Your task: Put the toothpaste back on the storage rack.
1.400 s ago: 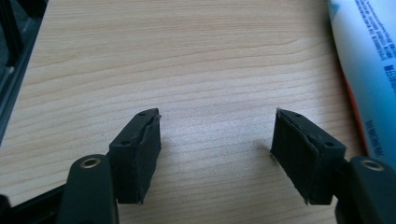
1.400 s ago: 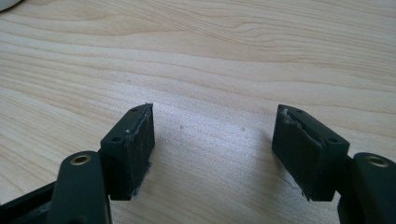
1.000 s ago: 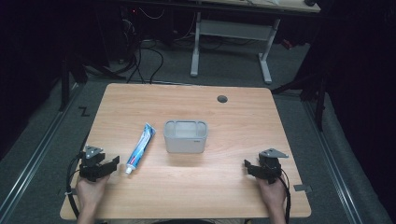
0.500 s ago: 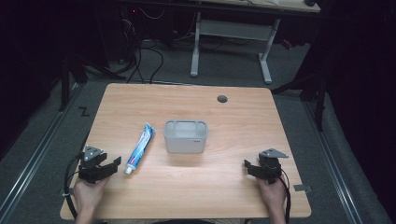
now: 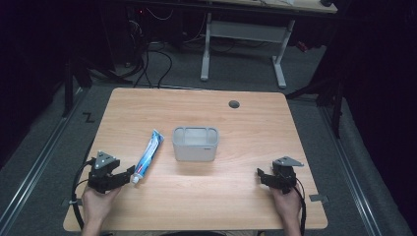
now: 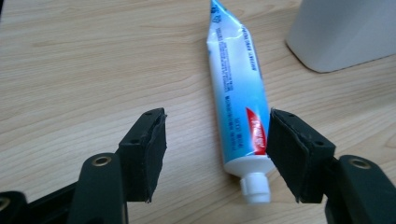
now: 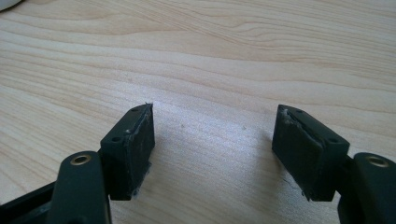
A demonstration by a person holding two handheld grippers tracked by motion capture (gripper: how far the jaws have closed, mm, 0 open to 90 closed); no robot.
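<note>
Toothpaste tube (image 5: 148,156) is laid flat on the tabletop (image 5: 246,132), just left of the grey container (image 5: 195,143), cap end toward the person. Left gripper (image 6: 217,154) is held at the cap end, jaws wide apart and just opened a little further; tube's cap end is seen between them, close against the right jaw, not clamped. Right gripper (image 7: 215,149) is held over bare wood, well right of the container, jaws spread wide, nothing between them.
</note>
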